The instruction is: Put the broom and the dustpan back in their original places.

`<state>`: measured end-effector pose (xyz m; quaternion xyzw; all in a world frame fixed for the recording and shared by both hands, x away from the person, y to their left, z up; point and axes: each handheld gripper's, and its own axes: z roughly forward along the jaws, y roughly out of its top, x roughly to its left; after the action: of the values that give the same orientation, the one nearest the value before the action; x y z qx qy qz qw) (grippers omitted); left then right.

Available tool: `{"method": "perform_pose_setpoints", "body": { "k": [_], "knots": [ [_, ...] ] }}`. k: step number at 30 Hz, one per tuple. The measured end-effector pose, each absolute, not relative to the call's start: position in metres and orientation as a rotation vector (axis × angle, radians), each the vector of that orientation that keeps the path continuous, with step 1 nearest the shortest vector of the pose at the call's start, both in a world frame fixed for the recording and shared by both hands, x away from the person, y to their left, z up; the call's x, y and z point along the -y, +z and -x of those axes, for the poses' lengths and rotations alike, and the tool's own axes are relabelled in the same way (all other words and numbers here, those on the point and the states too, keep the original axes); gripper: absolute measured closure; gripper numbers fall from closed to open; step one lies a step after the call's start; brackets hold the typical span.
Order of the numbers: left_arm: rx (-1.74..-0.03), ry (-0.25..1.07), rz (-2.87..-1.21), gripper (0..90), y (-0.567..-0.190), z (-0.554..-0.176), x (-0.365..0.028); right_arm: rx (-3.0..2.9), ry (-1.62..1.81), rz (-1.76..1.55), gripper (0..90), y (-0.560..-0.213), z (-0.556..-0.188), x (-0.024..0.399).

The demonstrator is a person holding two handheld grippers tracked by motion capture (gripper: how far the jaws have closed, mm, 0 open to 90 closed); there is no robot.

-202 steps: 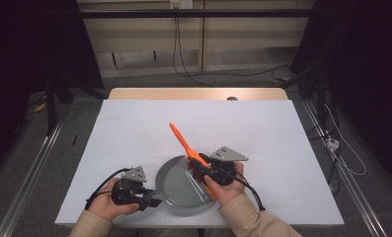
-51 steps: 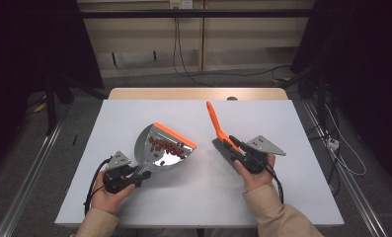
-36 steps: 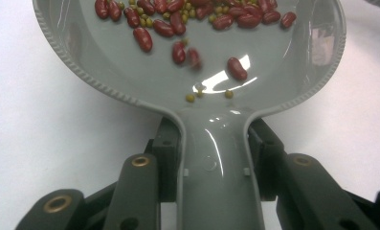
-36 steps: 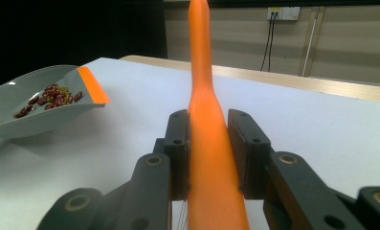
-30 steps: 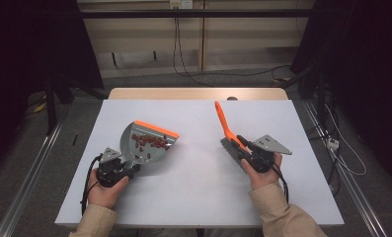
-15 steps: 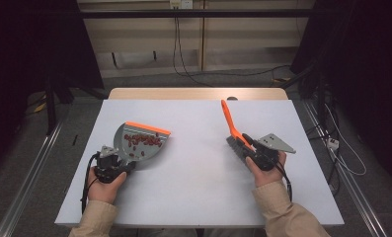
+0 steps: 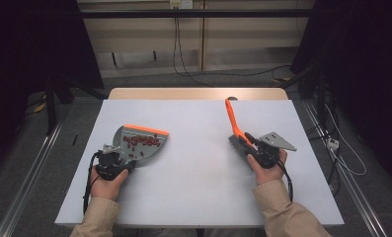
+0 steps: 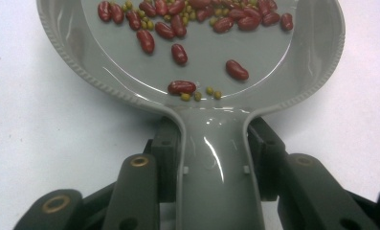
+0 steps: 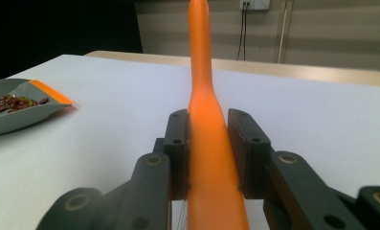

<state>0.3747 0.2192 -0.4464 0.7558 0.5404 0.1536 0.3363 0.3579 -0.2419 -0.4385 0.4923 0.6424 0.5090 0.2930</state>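
At the bench's [image 7: 198, 197] eight o'clock the left claw [image 7: 115, 159] grips the stem of a grey plastic dustpan with an orange lip [image 7: 140, 143], red beans [image 7: 143, 141] lying inside. Well apart at three o'clock, the right claw [image 7: 250, 144] clamps an orange-handled brush [image 7: 231, 120], its long axis pointing to twelve.

Grey dustpan [image 8: 216, 158] handle clamped between left gripper [image 8: 215, 160] jaws. Red beans [image 8: 180, 53] and small green beans [image 8: 207, 91] scattered inside dustpan. White worktop [image 8: 29, 134] beneath dustpan.
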Motion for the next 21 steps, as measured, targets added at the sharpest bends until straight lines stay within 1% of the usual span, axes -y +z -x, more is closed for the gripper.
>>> {"method": "perform_pose_setpoints", "body": {
  "k": [2, 10, 16, 21],
  "knots": [
    [-1.404, 0.402, -1.970, 61.3, -0.445, -0.374, -0.219, -1.716, 1.355, -1.336, 71.2, -0.441, -0.360, 0.243],
    [-1.379, 0.380, -1.957, 53.4, -0.443, -0.369, -0.218, -1.673, 1.343, -1.406, 71.1, -0.447, -0.358, 0.253],
    [-1.353, 0.364, -1.938, 49.8, -0.440, -0.363, -0.220, -1.688, 1.266, -1.359, 70.0, -0.445, -0.349, 0.257],
    [-1.327, 0.359, -1.928, 47.1, -0.440, -0.359, -0.221, -1.739, 1.189, -1.323, 67.2, -0.444, -0.340, 0.258]
  ]
}}
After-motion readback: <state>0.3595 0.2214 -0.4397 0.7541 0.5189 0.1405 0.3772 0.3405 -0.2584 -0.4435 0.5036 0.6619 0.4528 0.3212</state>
